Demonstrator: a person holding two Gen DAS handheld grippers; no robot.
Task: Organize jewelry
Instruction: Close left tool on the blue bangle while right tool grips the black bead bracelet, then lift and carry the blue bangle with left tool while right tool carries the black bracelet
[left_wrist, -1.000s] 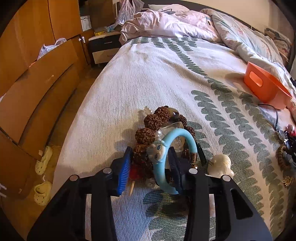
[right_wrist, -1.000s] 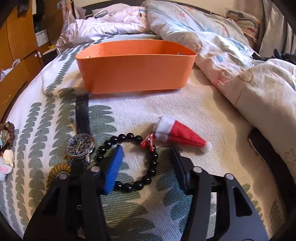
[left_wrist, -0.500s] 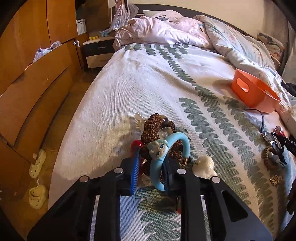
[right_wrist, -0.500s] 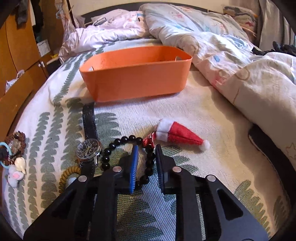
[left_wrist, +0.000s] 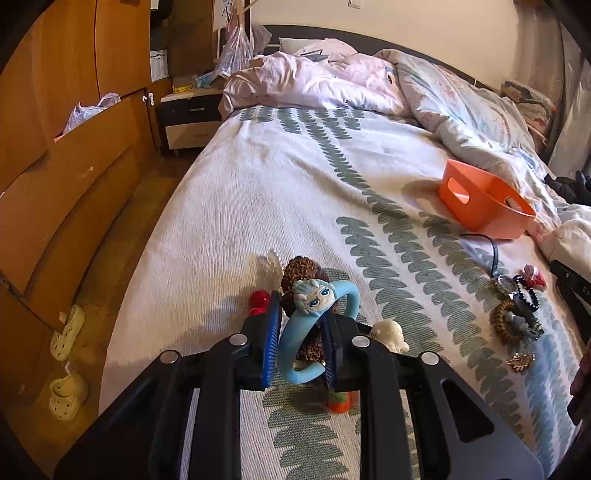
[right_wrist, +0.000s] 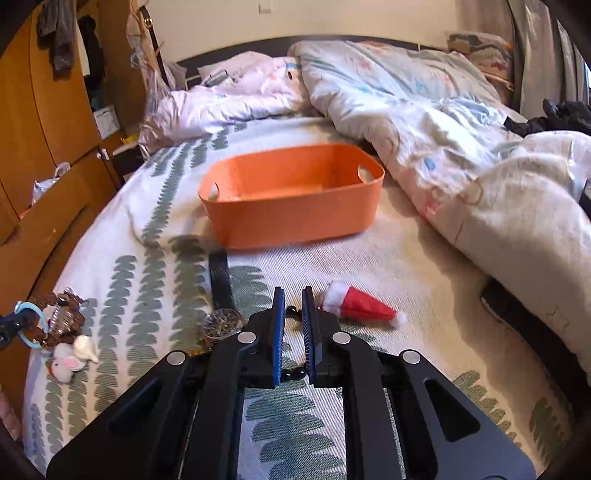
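My left gripper is shut on a light blue bracelet with a cartoon face charm, held just above the bedspread. Under it lie a brown beaded bracelet, a red bead and a white shell-like charm. My right gripper is shut on a black bead bracelet; only a few of its beads show between the pads. A small red Santa hat lies just to its right and a wristwatch to its left. The empty orange basket stands beyond.
A crumpled duvet fills the bed's far and right side. More trinkets, a coiled tie and a gold brooch, lie on the spread. Wooden wardrobes and slippers line the floor at the left.
Both grippers closed, the left on the blue bracelet and the right on the black bead bracelet. Both have since risen and tipped up, so the basket and far bed show more.
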